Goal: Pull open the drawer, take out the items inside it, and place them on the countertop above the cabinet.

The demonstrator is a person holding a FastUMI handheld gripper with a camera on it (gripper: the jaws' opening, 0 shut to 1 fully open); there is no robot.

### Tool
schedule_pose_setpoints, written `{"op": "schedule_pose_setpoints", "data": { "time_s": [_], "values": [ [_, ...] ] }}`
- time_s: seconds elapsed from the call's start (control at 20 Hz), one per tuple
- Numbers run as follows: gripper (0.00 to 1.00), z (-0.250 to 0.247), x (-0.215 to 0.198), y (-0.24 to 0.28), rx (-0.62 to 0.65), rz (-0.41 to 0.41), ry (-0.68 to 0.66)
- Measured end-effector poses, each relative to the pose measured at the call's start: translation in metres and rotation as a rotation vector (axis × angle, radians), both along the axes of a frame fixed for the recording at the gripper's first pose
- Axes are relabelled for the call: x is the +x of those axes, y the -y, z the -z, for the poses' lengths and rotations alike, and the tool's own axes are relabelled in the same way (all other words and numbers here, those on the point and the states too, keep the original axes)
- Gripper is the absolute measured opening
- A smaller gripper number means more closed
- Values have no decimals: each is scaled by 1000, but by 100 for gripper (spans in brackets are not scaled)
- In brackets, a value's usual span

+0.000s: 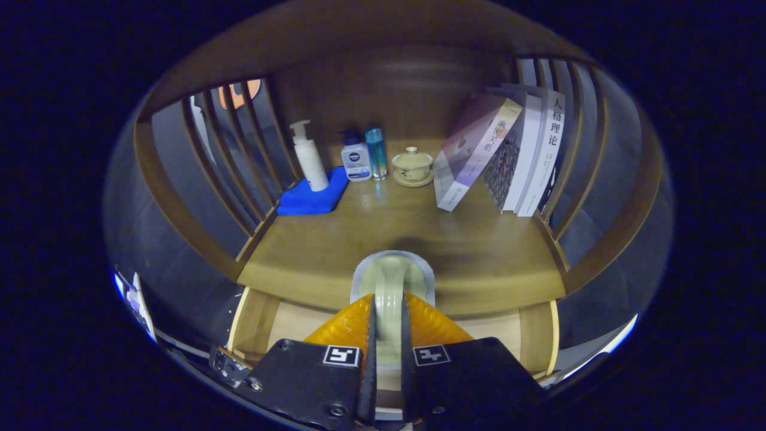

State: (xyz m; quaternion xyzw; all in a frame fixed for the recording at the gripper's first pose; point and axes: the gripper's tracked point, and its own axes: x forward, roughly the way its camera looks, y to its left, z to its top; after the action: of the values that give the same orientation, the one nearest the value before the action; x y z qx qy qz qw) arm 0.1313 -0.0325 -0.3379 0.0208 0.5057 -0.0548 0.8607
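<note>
So the gripper (388,311) is clamped on a pale green cup (392,281), both fingers pressing its sides, held over the front edge of the countertop (335,239). Below it the drawer (287,320) sits pulled open, with books (508,155) leaning at the back.

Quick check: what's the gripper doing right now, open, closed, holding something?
Gripper: shut on a pale green ceramic piece, held over the countertop's front edge, above the open drawer.

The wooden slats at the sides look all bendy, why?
Gripper view: the fisheye lens bows the slats and countertop edges; the pale green item pinched in the hand-held gripper is slightly blurred and casts a soft shadow; the books stay sharp.
</note>
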Motion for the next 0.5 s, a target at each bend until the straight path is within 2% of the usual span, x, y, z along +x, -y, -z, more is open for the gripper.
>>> {"op": "schedule_pose_setpoints", "data": {
  "time_s": [0.5],
  "values": [
    [20, 36, 63, 18, -13, 62, -59]
  ]
}}
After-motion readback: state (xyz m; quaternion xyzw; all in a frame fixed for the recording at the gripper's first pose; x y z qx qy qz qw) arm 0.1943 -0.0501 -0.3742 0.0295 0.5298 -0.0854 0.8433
